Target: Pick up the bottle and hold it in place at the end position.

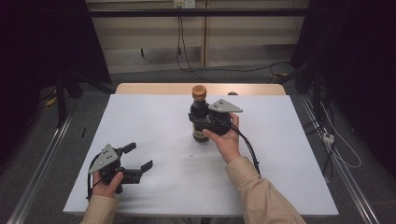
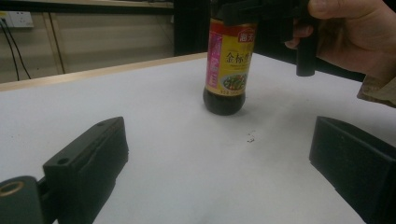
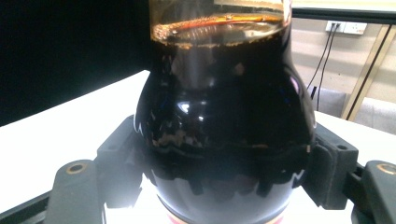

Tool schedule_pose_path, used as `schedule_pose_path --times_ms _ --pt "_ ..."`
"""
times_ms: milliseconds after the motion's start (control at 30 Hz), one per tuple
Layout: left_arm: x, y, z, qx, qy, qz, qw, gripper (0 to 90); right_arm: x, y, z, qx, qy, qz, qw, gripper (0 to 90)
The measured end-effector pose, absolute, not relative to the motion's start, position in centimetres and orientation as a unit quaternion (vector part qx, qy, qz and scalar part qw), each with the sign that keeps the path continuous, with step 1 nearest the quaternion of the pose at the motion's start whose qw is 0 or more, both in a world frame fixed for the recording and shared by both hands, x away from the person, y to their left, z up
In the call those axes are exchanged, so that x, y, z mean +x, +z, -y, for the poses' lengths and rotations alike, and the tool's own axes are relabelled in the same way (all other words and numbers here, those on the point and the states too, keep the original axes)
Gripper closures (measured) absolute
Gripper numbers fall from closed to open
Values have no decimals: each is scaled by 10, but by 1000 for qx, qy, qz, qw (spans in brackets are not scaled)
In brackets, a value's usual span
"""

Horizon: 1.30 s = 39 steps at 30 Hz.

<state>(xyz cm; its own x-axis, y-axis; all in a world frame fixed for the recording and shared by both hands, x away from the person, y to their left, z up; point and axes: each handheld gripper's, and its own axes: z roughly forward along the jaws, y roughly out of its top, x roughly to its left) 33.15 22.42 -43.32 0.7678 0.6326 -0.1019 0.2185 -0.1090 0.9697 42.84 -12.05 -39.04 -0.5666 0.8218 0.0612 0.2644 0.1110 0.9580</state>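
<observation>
left gripper rested low on the table near its front left edge, jaws wide and empty. right hand reached forward, its gripper clamped on the upright bottle at mid-table.

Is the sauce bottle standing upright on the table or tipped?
Upright. The sauce bottle stands on its base on the table, brown cap at the top, with the right gripper closed around its body.

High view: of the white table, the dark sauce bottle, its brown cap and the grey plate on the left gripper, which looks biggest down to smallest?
1. white table
2. sauce bottle
3. grey plate
4. brown cap
</observation>
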Motion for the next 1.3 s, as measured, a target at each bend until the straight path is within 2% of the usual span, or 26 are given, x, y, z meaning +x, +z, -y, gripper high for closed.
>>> schedule_pose_path --times_ms 867,967,1033,1300 --pt "330 -433 -222 724 170 -291 601 45 428 -391 128 391 524 -714 252 237" --pt "330 -433 -222 724 171 -292 601 45 429 -393 128 408 520 -715 229 272" --pt "330 -433 -222 724 171 -292 601 45 428 -392 127 397 513 -721 243 281" --pt "331 -434 -221 727 171 -293 597 45 427 -393 127 398 512 -720 246 288"
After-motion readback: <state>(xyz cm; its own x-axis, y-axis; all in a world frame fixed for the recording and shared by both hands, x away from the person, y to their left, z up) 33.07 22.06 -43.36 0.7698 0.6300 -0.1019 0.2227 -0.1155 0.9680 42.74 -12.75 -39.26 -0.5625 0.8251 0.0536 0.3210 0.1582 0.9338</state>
